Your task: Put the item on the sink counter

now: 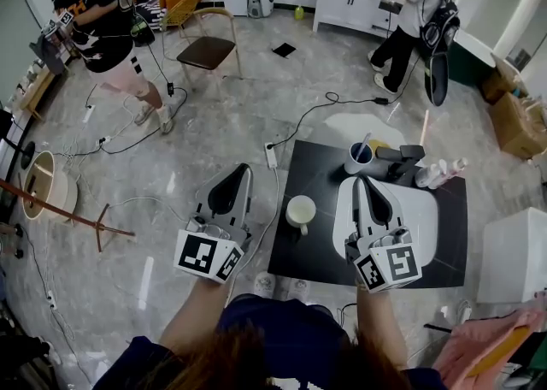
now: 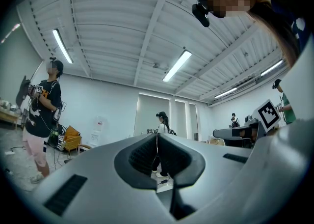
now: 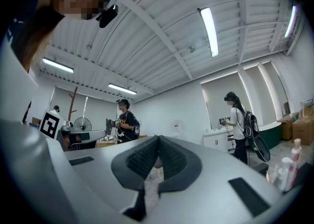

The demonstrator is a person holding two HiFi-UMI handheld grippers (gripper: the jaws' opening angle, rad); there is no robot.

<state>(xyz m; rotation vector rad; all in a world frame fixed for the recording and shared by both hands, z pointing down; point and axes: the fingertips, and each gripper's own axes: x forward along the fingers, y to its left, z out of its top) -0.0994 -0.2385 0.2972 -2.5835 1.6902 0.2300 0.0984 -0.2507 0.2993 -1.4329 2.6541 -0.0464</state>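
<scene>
Since both claws are pressed together with nothing between them, no item is in hand. The left claw is out over the floor beside the black tabletop, and the right claw is above the white basin.

- Which item the task means cannot be told. Likeliest is the white mug, upright on the tabletop close to its left edge, between the two claws in the head view.
- Also on the tabletop, behind the basin: a cup with a toothbrush, a black faucet and small bottles, standing close together.

Risks, as judged:
- A claw brought to the mug while closed would shove it rather than take it. With the mug so near the edge, a sideways push could send it onto the floor. The claw has to spread before it closes in.
- The right claw's tips are near the toothbrush cup and faucet. A forward reach or swing there could tip the tall cup or topple the bottles.
- A power strip and its cables lie on the floor just beside the tabletop. A step that way could snag them.
- If the mug already counts as placed, further handling only risks upsetting it.
</scene>
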